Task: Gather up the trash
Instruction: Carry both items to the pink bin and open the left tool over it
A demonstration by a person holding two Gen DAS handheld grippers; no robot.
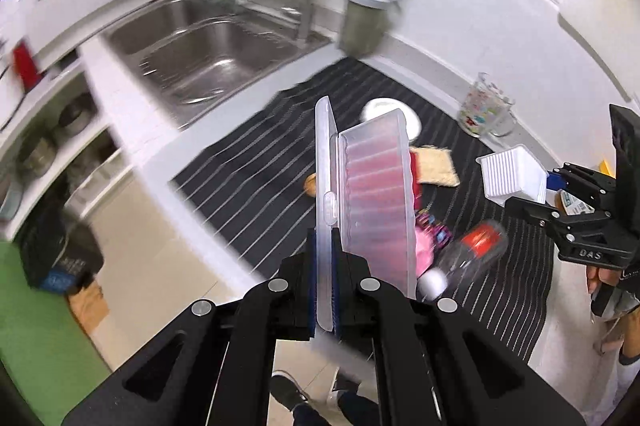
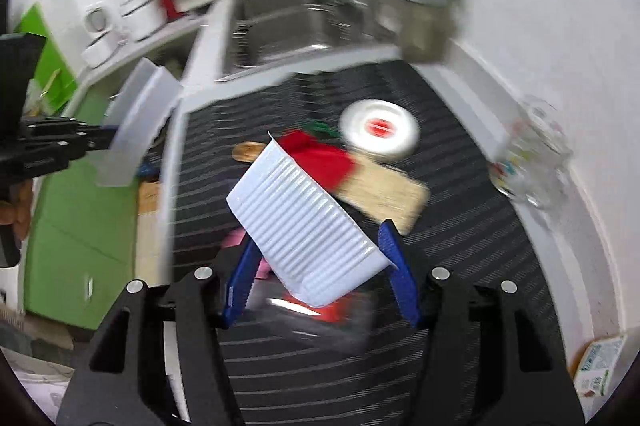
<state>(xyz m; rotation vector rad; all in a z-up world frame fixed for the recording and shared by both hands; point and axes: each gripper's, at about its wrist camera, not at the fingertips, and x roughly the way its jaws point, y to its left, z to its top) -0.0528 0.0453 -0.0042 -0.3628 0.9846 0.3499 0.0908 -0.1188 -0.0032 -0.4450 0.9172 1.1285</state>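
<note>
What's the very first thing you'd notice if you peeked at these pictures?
Two grippers each holding up plastic trash over a black striped mat beside the sink. The left gripper is clamped shut on a clear hinged plastic container, flopped open. The right gripper grips a white ribbed plastic tub, tilted. On the mat below lie a plastic bottle with a red label and a white lid.

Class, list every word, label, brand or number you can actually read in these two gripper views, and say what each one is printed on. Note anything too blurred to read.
"DAS": raised letters on the right gripper body, left wrist view.
Plastic bottle, red label: blurred, unreadable.
Carton at the mat's edge: green print, too small to read.
Glass mug: coloured pictures, no legible words.
White lid, red mark: blurred.
</note>
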